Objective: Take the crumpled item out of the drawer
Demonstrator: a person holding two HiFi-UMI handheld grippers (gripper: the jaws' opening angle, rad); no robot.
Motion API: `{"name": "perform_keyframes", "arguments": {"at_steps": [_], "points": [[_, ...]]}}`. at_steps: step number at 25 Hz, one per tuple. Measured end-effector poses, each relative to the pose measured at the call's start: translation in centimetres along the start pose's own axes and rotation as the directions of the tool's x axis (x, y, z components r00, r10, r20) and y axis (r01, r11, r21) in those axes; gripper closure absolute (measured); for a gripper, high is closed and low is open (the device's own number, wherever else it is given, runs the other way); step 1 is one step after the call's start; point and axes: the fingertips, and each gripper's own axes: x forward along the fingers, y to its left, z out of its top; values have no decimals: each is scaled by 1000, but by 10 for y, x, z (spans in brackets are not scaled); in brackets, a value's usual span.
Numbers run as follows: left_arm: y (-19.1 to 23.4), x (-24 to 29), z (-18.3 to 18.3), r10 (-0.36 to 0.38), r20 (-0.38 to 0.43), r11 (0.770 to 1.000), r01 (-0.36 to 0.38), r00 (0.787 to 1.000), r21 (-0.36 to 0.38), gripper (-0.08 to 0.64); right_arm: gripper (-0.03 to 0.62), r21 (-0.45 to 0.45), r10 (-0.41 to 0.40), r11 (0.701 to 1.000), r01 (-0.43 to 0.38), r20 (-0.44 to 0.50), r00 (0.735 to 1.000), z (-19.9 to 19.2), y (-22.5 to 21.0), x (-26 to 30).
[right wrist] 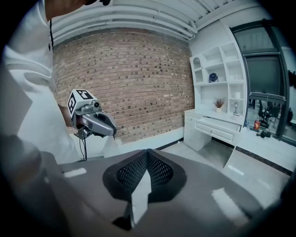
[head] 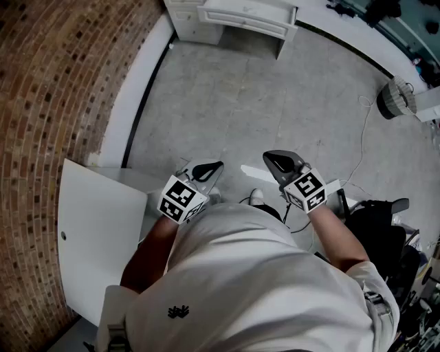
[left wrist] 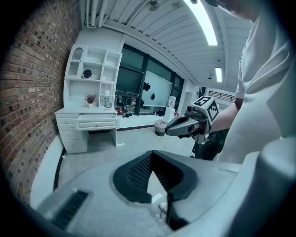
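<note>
The left gripper and the right gripper are held side by side, a little apart, at the centre of the head view, above grey floor. Both are tilted somewhat downward. In each gripper view the 2 jaws are seen brought together at their tips, with nothing between them; both claws are closed and empty.

A white desk is seen at the top edge of the head view, well apart from both grippers. Its drawer is seen from the front and stands slightly out from the desk. The inside of the drawer is not shown in any view, so the crumpled item cannot be made out.

White shelves are seen above the desk at the upper left of the left gripper view. A brick wall fills the left side of the head view, and a white panel lies at the lower left, just beside the left gripper
</note>
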Motion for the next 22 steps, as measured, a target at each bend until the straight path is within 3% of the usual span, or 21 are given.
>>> {"name": "perform_keyframes", "arguments": {"at_steps": [12,19,22], "points": [[78,-68,-46,-26,5,999,26,1000,-26,554,581,-11,-11,1000,11,-42,999,27,58,86],[118,-39,-27,-40,24,998,41,999,-40,554,581,17,-8,1000,10,-62,998,32,21,109],[145,-18,-14,-29,10,998,30,1000,-58,486,580,29,10,1000,-9,-41,999,42,-12,125]]}}
